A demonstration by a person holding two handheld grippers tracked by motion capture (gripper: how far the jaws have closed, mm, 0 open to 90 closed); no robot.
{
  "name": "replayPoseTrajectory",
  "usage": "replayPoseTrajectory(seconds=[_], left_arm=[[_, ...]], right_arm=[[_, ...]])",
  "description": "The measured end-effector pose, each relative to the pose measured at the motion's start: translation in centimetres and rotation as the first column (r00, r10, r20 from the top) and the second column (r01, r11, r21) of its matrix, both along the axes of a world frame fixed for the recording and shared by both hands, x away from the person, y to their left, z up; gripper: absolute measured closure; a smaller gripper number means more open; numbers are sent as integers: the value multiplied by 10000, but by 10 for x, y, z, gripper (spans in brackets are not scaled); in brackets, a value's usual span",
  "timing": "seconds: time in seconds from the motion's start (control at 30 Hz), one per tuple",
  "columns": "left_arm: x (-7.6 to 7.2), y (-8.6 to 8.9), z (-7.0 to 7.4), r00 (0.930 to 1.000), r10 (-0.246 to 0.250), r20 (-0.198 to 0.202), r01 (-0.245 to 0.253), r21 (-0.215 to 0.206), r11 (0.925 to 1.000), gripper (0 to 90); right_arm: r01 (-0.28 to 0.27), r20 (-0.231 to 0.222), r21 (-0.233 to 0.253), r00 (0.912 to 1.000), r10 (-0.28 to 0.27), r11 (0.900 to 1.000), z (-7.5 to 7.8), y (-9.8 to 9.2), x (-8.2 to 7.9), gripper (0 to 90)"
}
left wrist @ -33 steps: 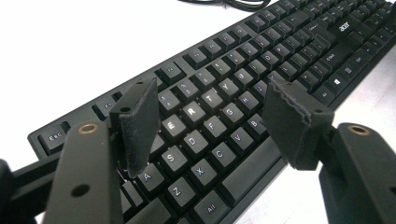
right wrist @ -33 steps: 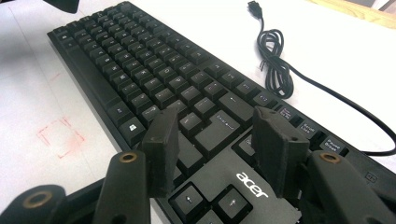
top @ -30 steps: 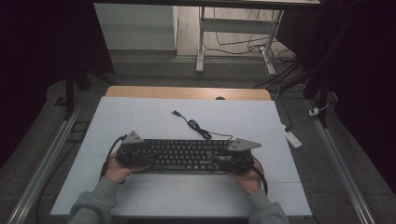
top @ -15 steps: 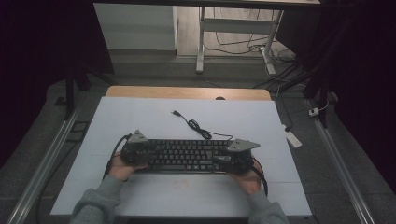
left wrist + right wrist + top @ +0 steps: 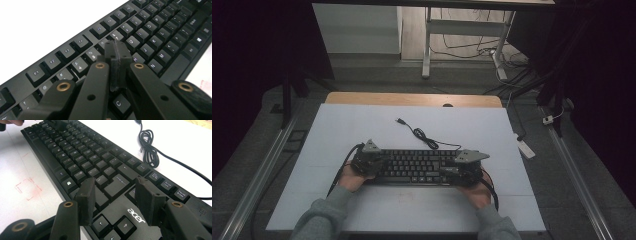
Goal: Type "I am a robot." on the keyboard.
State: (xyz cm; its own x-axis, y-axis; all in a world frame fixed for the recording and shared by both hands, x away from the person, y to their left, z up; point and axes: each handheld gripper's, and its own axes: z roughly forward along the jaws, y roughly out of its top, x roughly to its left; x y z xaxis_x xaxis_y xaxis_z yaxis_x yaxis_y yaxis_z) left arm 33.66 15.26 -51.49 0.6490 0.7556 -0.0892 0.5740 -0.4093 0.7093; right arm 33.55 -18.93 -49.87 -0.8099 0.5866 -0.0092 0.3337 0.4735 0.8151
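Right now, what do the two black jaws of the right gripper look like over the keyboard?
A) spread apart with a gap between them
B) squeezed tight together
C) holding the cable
A: in the right gripper view the right gripper has its jaws standing apart, with the keyboard keys showing through the gap, while the cable lies on the table beyond the keyboard.
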Motion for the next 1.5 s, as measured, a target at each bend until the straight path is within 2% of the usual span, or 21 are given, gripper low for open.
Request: replayPoseTrajectory(seconds=[0.5, 0.57, 0.77, 0.9, 1.0, 1.13, 1.23, 1.33, 1.5], left_arm=[[6, -6, -7, 9999, 92, -108, -91, 97, 9999, 890], [6, -6, -8, 9998, 64, -189, -60, 207, 9998, 890], [5, -6, -7, 10000, 43, -1, -43, 262, 9996, 891], [0, 0, 2, 9995, 171, 267, -167, -159, 9997, 876], [-4, 7, 9, 9989, 218, 410, -202, -385, 9991, 773], [-11, 18, 17, 9991, 264, 343, -239, -719, 9971, 559], [-17, 24, 20, 9987, 376, 345, -346, -840, 9959, 440], [-20, 30, 22, 9984, 465, 307, -435, -942, 9946, 384], [-19, 34, 22, 9982, 587, 150, -567, -1075, 9926, 342]], right_arm=[[17, 2, 0, 10000, -17, 10000, 0, 0, 0, 510], [22, -1, 1, 10000, -22, 10000, 0, 0, 0, 511], [36, 33, 29, 10000, -36, 10000, 1, 0, 0, 510], [44, 54, 100, 10000, -45, 9999, 1, -1, -1, 510], [68, 47, 77, 10000, -68, 9999, 1, -2, 0, 510], [81, 30, 60, 10000, -82, 9999, 1, -3, -1, 509], [99, 31, 91, 9999, -99, 9999, 1, -3, -1, 509], [113, 36, 93, 9999, -114, 9999, 1, -4, -1, 508], [116, 37, 70, 9999, -116, 9999, 0, -4, 0, 507]])
